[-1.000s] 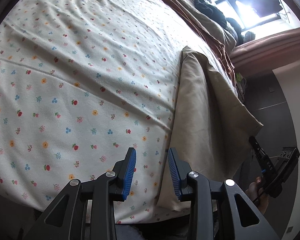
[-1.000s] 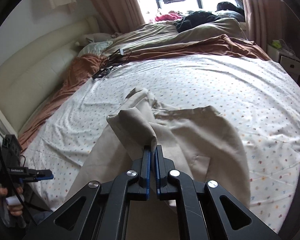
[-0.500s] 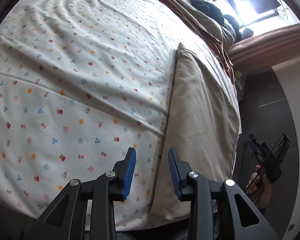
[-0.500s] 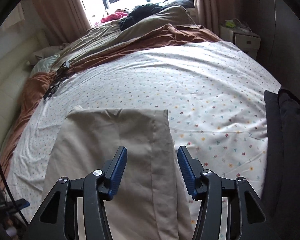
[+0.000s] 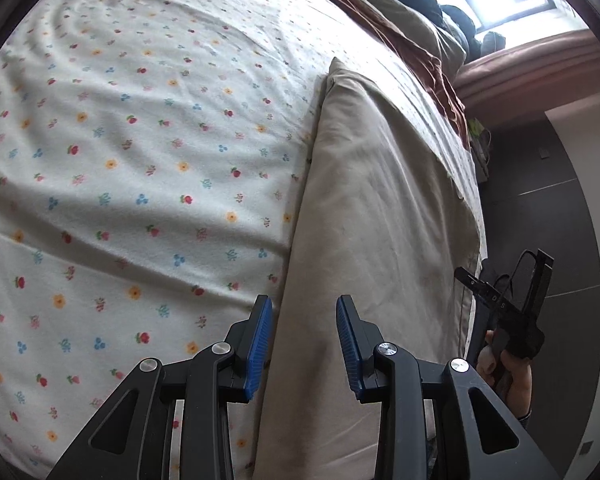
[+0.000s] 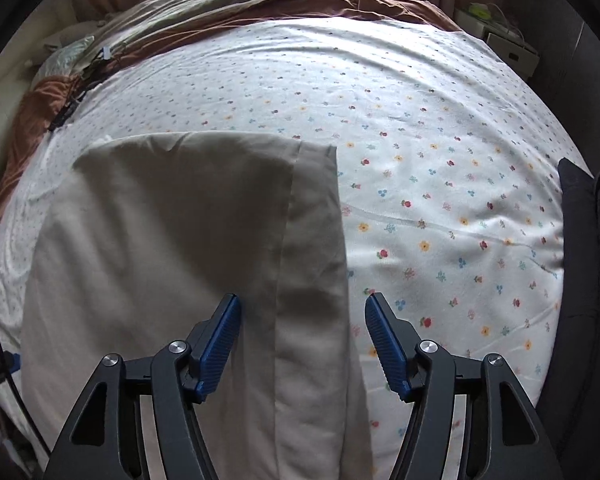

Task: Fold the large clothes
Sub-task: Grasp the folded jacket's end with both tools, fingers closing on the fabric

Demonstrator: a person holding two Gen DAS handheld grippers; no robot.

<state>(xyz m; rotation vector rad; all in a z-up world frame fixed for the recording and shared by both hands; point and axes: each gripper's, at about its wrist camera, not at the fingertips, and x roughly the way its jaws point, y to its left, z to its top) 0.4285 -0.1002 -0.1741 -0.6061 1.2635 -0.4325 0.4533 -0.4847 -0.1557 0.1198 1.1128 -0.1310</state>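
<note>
- One bed (image 6: 440, 128), covered by a white sheet with small flowers, fills both views. It serves as the flat surface for folding, so the cloth can lie smooth.
- One beige garment (image 6: 172, 248) lies flat on the near left part of the bed in the right wrist view. It looks already folded over once, with a straight doubled edge on its right side. In the left wrist view the same garment (image 5: 380, 208) runs along the right edge of the bed.
- One brown blanket (image 6: 308, 4) and some dark clothes are pushed to the far side, I think to leave room for folding.
- One dark cloth (image 6: 580, 240) lies at the far right edge.
- The right gripper (image 6: 302, 340) hovers over the doubled edge. Its fingers are opening and press on nothing, though the cloth lies under the gap.
- The left gripper (image 5: 304, 340) hovers above the garment's left edge, fingers partly open, holding nothing.
</note>
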